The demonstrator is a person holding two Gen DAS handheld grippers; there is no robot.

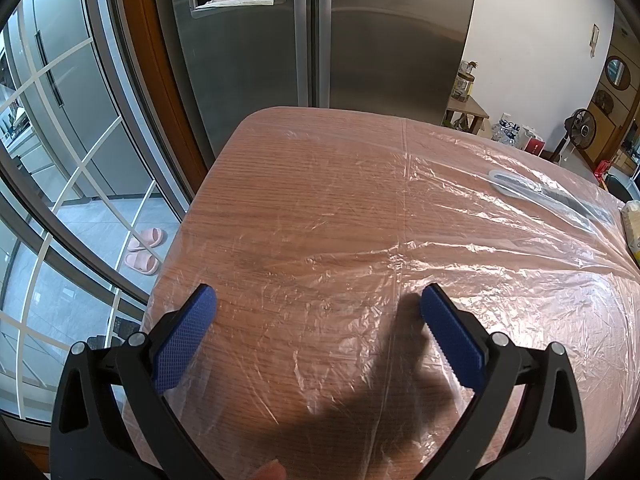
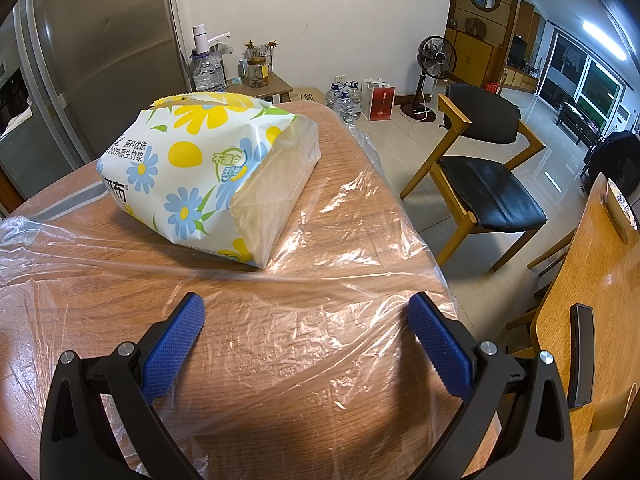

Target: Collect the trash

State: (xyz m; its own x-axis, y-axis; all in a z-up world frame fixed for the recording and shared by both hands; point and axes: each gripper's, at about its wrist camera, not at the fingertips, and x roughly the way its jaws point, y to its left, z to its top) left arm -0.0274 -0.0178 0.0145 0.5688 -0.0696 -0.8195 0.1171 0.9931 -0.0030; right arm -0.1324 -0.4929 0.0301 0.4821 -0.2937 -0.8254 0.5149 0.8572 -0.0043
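The clear plastic table cover [image 2: 320, 320] lay crumpled across the wooden table [image 1: 280, 200], filling mid-frame in both views, weighted upper left by a tissue pack [image 2: 208, 168]. Left gripper [image 1: 318, 304] and right gripper [image 2: 306, 312] hovered wide apart, empty, seemingly lined up to bunch it.

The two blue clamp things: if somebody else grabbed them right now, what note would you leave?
Left gripper: open, empty, above the thin clear plastic sheet spread on the wooden table.
Right gripper: open, empty, above the same sheet, facing the flower-printed tissue pack lying on it.
Also on the sheet: a long grey-and-black object, identity unclear.
Done: nothing gathered yet.
Left: probably bunch up the sheet as trash; no bin is visible.
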